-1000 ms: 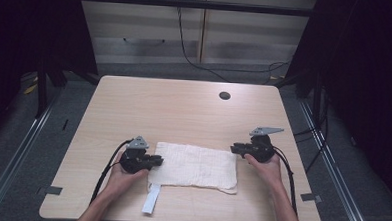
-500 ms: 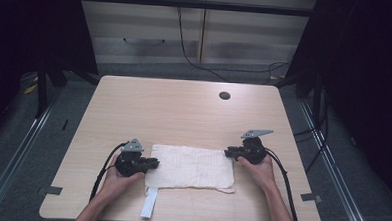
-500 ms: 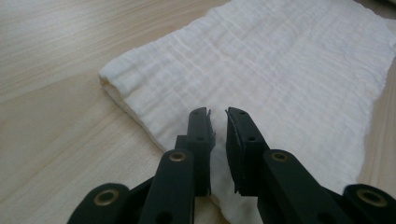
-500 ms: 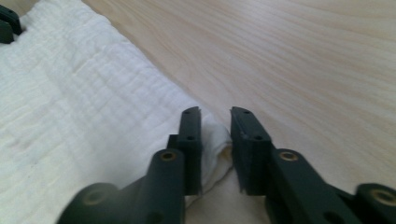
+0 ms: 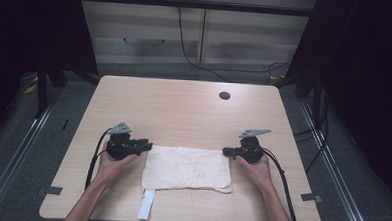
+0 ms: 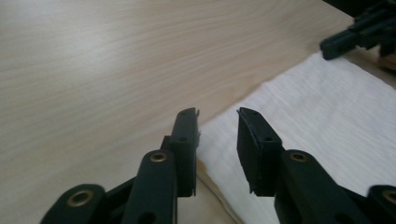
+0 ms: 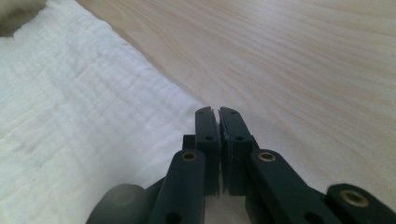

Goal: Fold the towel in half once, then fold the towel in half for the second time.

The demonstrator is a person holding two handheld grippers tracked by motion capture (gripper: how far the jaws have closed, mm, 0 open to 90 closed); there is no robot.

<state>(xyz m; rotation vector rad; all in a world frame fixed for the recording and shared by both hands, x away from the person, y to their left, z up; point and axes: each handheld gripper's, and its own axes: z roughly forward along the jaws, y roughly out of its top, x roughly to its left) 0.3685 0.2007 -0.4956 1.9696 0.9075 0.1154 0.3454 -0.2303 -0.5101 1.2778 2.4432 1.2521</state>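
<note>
Lying flat on the desk [image 5: 184, 110] between both tongs, the white cloth [image 5: 186, 168] runs its long axis tong-to-tong, its far-left corner just ahead of the released left tongs [image 6: 218, 122], its far-right corner beside the clenched, empty-looking right tongs [image 7: 218, 116].

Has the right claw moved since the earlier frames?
Yes. The right claw has drawn toward the person, farther from the table's hole, now at the cloth's far right corner.
</note>
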